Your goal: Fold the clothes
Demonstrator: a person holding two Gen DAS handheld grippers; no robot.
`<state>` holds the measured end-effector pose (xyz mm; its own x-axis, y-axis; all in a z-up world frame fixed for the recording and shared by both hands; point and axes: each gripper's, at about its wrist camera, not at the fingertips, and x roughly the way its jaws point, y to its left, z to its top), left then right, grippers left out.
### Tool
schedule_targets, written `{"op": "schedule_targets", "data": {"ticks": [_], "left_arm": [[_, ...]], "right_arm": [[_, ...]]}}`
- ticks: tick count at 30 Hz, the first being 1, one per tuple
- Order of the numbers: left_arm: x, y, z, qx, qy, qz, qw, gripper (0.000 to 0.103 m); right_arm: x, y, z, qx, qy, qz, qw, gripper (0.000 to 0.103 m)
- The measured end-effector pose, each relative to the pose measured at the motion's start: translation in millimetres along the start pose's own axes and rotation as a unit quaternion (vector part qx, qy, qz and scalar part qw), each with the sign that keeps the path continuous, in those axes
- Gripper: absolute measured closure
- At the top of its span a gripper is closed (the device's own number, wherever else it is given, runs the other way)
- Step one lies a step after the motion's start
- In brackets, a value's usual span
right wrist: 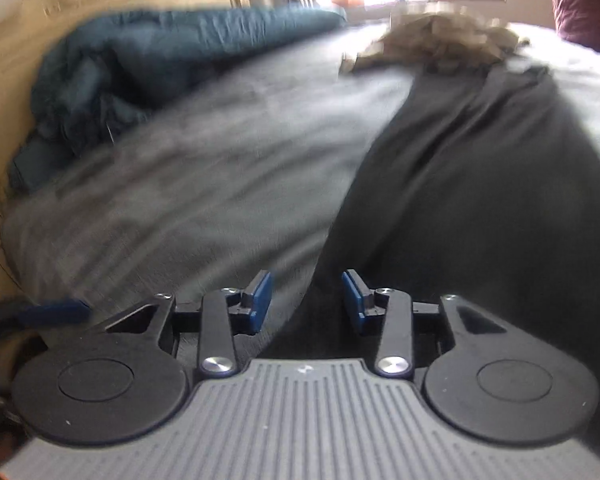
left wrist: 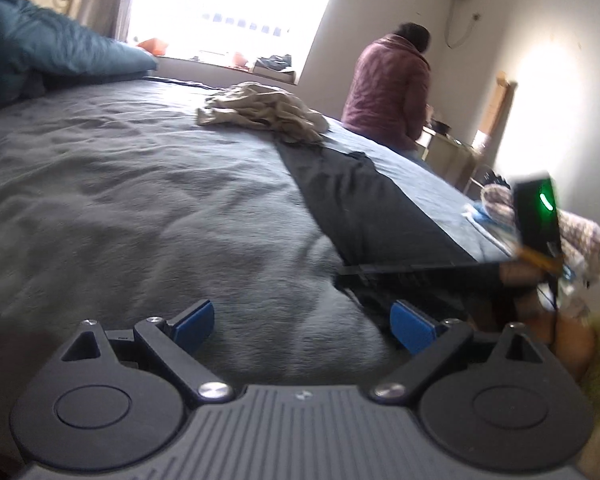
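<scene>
Dark trousers (left wrist: 364, 208) lay stretched out flat along the bed (left wrist: 140, 184), running from the near edge up toward the far edge, close to the right-hand side of the mattress. In the right wrist view we saw the same dark trousers (right wrist: 480, 184) filling the right half of the picture, their near end reaching under our right gripper (right wrist: 306, 300). Its blue pads stood at a narrow gap with the dark cloth between them, though we could not tell whether they pressed on it; the view was smeared with motion. Our left gripper (left wrist: 304, 328) hung over bare grey sheet beside the trousers, jaws wide apart and holding nothing, its right pad just above the trousers' near end. At the trousers' far end a crumpled beige garment (left wrist: 260, 112) sat in a heap, touching them. A teal duvet (left wrist: 40, 52) was bunched at the bed's left corner by the headboard (right wrist: 4, 92). Beyond the far right edge of the bed a person in a maroon jacket (left wrist: 388, 88) stood with their back to us, near a bright window (left wrist: 228, 4)
</scene>
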<state>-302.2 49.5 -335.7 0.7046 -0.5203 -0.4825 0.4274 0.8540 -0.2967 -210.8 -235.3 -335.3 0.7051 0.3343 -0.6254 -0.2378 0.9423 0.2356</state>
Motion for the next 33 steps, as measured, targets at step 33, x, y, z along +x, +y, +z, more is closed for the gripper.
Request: {"op": "schedule_targets", "data": {"ticks": [33], "left_arm": [[101.3,-78.6,33.1,0.080,0.122,-0.040,0.9885,0.017]], "right_arm": [[-159.4,-77.4,-68.1,0.144,-0.102,-0.091,0.980,0.073]]}}
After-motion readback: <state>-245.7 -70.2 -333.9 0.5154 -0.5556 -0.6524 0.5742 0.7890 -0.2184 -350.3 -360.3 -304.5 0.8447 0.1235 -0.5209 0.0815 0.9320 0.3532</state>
